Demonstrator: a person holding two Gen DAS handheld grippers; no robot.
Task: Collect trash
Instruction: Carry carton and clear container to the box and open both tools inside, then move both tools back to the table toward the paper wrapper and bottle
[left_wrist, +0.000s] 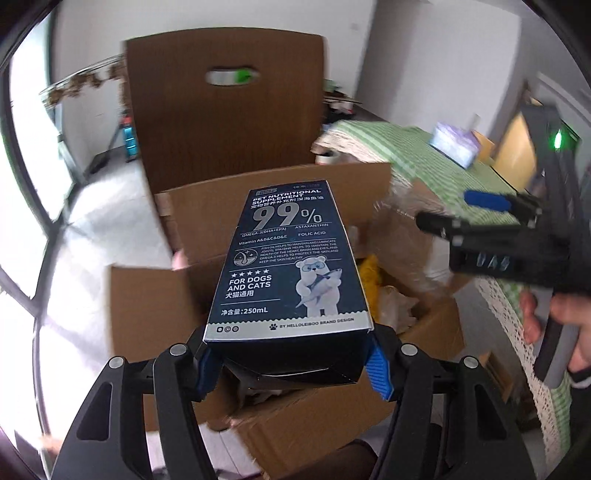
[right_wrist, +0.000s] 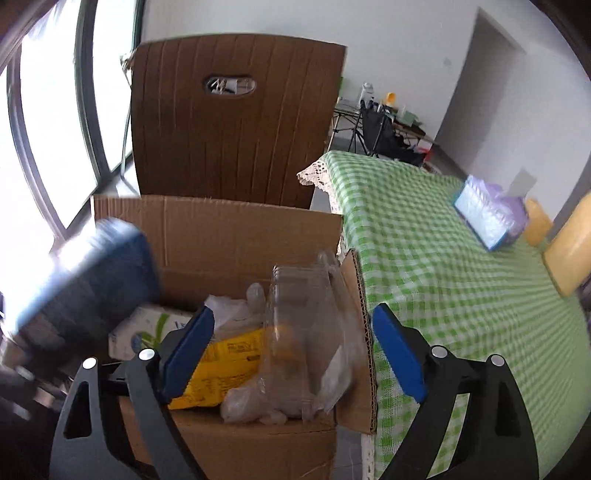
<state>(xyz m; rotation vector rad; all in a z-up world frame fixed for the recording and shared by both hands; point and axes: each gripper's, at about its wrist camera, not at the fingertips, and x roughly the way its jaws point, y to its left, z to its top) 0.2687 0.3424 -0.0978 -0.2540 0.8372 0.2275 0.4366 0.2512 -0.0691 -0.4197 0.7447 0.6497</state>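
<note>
two grippers over an open cardboard box (right_wrist: 207, 236) of trash. left gripper (left_wrist: 291, 363): blue pads clamped on the near end of a dark pet supplement carton (left_wrist: 288, 258), held above the box. right gripper (right_wrist: 291, 354): fingers spread wide, gripping nothing, a clear plastic container (right_wrist: 306, 332) lying in the box between and beyond them.

supplement box (left_wrist: 290, 266) reading "99%", "FOR DOGS AND CATS", "250mL"

White walls (right_wrist: 406, 55) enclose the room, and bright daylight pours through a large dark-framed window (right_wrist: 48, 122) on the left. A brown chair back (right_wrist: 236, 140) with a handle slot stands upright beside a table under a green checked cloth (right_wrist: 443, 277) edged in lace. Farther back, a cluttered folding table (right_wrist: 369, 110) stands against the wall.
</note>
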